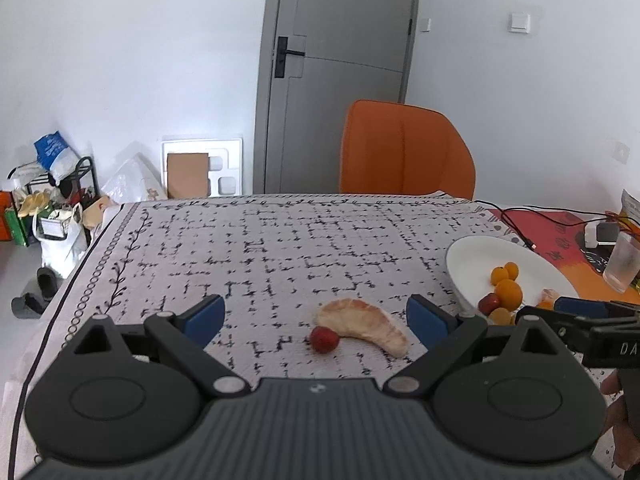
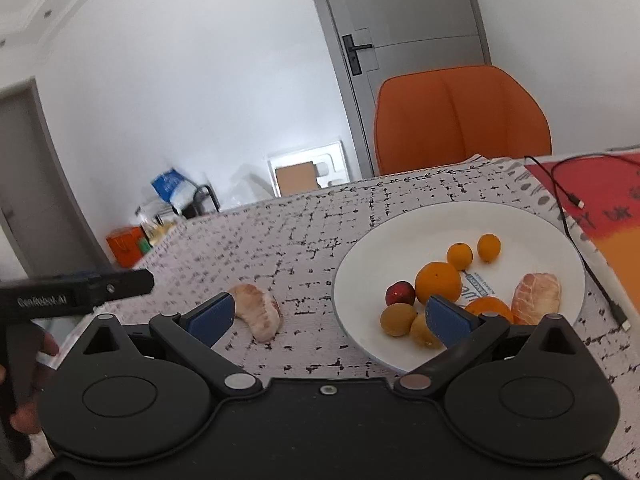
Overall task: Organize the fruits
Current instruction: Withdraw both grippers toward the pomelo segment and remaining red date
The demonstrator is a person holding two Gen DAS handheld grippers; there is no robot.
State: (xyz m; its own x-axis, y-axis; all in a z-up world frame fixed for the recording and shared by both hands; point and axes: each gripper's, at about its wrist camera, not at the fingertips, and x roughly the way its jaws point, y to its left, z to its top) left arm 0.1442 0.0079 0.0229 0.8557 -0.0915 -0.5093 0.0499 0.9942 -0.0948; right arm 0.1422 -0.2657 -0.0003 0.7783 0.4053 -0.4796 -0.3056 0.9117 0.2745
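- Left wrist view: left claw [image 1: 316, 316] spread wide, empty; pomelo wedge [image 1: 364, 330] and strawberry [image 1: 323, 339] lie between its fingers on the counter [image 1: 280, 248].
- Right claw [image 2: 340, 320] released, empty, over the plate [image 2: 400, 236] rim.
- Risk: closing could crush the strawberry touching the wedge.

I noted a woven, matt cloth [image 1: 280, 264] covering the counter. The plate [image 2: 420, 232] looked glossy, smooth ceramic. Both grippers' fingers [image 1: 204, 314] carried matt blue rubbery pads on black matt plastic. The pomelo segment [image 1: 366, 326] showed a dull, fibrous membrane; the oranges [image 2: 438, 282] were finely dimpled.
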